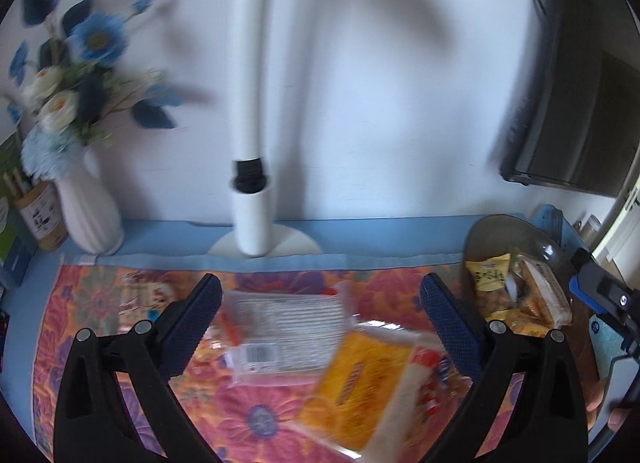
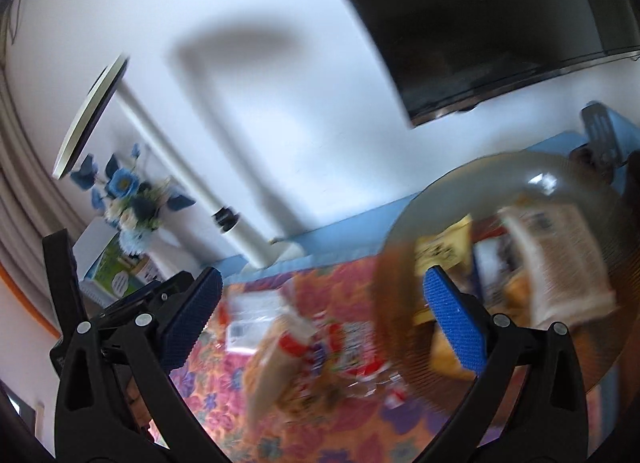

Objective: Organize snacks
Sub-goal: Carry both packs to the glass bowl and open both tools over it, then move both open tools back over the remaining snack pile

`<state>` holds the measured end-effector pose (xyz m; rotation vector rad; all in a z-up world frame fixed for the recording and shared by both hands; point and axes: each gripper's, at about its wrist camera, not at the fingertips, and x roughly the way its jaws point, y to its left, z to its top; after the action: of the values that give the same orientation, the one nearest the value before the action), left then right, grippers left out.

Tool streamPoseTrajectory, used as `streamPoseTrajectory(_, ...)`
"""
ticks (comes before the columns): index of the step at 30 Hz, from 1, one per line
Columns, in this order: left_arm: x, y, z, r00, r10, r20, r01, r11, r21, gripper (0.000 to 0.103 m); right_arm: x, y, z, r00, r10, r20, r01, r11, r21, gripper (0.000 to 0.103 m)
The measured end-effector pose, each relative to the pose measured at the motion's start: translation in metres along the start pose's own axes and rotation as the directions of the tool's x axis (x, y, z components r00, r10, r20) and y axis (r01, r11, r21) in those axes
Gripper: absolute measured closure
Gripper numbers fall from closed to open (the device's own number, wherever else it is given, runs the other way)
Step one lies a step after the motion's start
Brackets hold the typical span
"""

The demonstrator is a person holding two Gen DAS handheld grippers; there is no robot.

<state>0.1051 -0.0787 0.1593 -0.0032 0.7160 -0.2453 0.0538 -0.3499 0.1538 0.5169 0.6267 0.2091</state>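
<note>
Snack packs lie on a flowered cloth (image 1: 100, 343). In the left wrist view a clear pack with a white label (image 1: 280, 327) lies flat and a yellow pack (image 1: 360, 387) lies in front of it. My left gripper (image 1: 320, 319) is open above both, holding nothing. A dark glass bowl (image 1: 508, 231) at the right holds several snack packs, one yellow (image 1: 490, 275). In the blurred right wrist view, my right gripper (image 2: 322, 311) is open and empty; the bowl (image 2: 480, 183) is by its right finger, and packs (image 2: 304, 351) lie below it.
A white vase of blue flowers (image 1: 86, 199) stands at the back left, with boxes beside it. A white lamp post (image 1: 252, 103) on a round base stands at the back centre. A dark wall-mounted screen (image 1: 576, 95) hangs at the upper right. The table has a blue cover (image 1: 360, 235).
</note>
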Motion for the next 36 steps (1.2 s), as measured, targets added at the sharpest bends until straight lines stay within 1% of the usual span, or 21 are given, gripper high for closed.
streamPoseTrajectory(4,-0.009,0.043,-0.014,0.999,0.038,0.000,-0.038,0.997,-0.061,0.005,0.013,0.023,-0.022,1.000,0.017,-0.022,-0.017,1.000,-0.022,0.003)
streamPoseTrajectory(6,-0.010,0.065,-0.023,0.998,0.057,-0.003,-0.057,0.993,-0.101,0.005,0.020,0.035,-0.034,0.999,0.009,-0.033,-0.011,0.999,-0.050,0.003)
streamPoseTrajectory(9,-0.005,0.094,-0.037,0.998,0.052,-0.021,-0.055,0.986,-0.159,0.005,0.032,0.045,-0.053,0.998,0.007,-0.061,-0.011,0.998,-0.064,0.003)
streamPoseTrajectory(11,0.001,0.106,-0.046,0.998,0.058,-0.028,-0.062,0.981,-0.182,0.005,0.042,0.048,-0.067,0.997,0.011,-0.079,-0.015,0.998,-0.056,0.003)
streamPoseTrajectory(14,0.015,0.118,-0.058,0.996,0.073,-0.051,-0.082,0.978,-0.192,0.005,0.049,0.047,-0.082,0.995,0.013,-0.096,-0.016,0.999,-0.037,0.003)
streamPoseTrajectory(16,0.022,0.122,-0.065,0.996,0.067,-0.057,-0.077,0.976,-0.203,0.005,0.052,0.046,-0.090,0.996,-0.005,-0.092,0.001,0.999,-0.039,0.003)
streamPoseTrajectory(19,0.032,0.124,-0.069,0.996,0.065,-0.056,-0.075,0.975,-0.210,0.005,0.061,0.053,-0.095,0.995,-0.024,-0.101,0.015,0.996,-0.088,0.003)
streamPoseTrajectory(21,0.038,0.123,-0.070,0.997,0.061,-0.056,-0.072,0.974,-0.215,0.005,0.063,0.058,-0.097,0.995,-0.027,-0.091,0.017,0.994,-0.111,0.003)
streamPoseTrajectory(24,0.049,0.123,-0.068,0.998,0.032,-0.057,-0.045,0.970,-0.238,0.005,0.063,0.060,-0.099,0.998,-0.024,-0.050,0.017,0.990,-0.137,0.003)
streamPoseTrajectory(27,0.058,0.123,-0.068,0.998,0.022,-0.053,-0.035,0.965,-0.259,0.005,0.061,0.059,-0.104,1.000,-0.023,-0.001,0.023,0.988,-0.151,0.003)
streamPoseTrajectory(32,0.067,0.121,-0.071,0.999,0.041,-0.025,-0.047,0.958,-0.281,0.005,0.063,0.053,-0.110,0.999,0.003,0.039,0.003,0.988,-0.156,0.003)
streamPoseTrajectory(34,0.069,0.124,-0.075,0.999,0.051,-0.007,-0.051,0.954,-0.297,0.005,0.065,0.047,-0.115,0.999,0.000,0.032,0.004,0.990,-0.140,0.003)
streamPoseTrajectory(36,0.071,0.127,-0.083,0.997,0.073,0.018,-0.064,0.950,-0.306,0.005,0.070,0.039,-0.118,1.000,0.016,-0.018,-0.018,0.995,-0.096,0.003)
